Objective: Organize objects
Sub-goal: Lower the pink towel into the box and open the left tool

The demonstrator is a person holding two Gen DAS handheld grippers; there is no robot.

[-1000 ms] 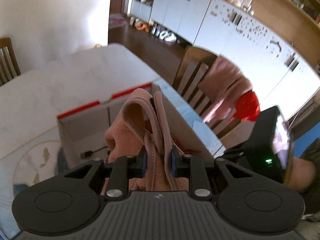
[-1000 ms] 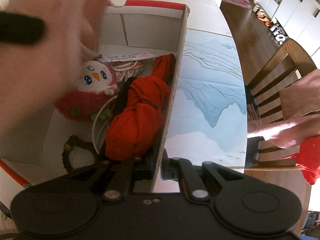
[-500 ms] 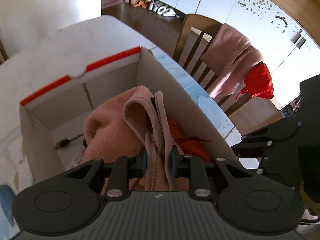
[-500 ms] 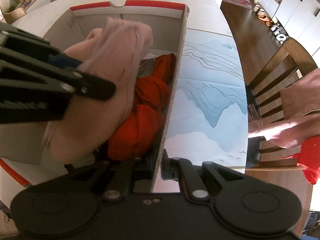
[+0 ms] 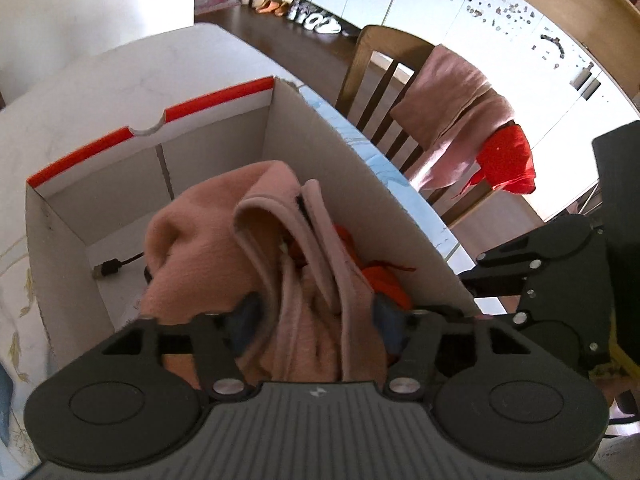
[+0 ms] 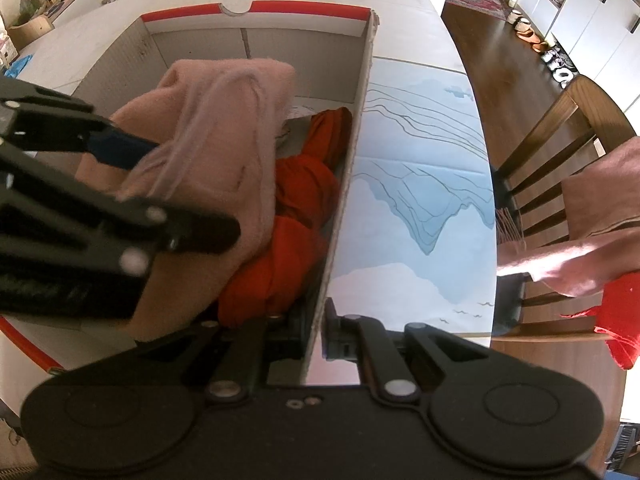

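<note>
1. A cardboard box with a red-striped rim fills the middle of the left wrist view; in the right wrist view it takes up the left half of the frame.
2. Inside the box, a pink fleece garment is heaped in the centre, its folded edges standing up above the rest.
3. A bundled red-orange cloth lies against the box's right-hand wall, partly under the pink fleece.
4. A black USB cable rests on the white box floor at the left of the left wrist view, just beside the fleece.
5. The left gripper points down into the box. Its jaws have just been opening and now stand apart, with the fleece between them; the blue pads show at either side of the cloth and no longer pinch it.
6. The right gripper is clamped on the box's right-hand wall, one finger inside and one outside, at the bottom centre of its own view.
7. The fleece is soft, fuzzy and dusty pink, with a smoother hemmed band along its folds.
8. The far end of the box, toward the upper left, has bare floor.
9. Outside the right wall lies a blue-and-white printed tablecloth; a wooden chair draped with pink and red fabric stands beyond the table edge.
</note>
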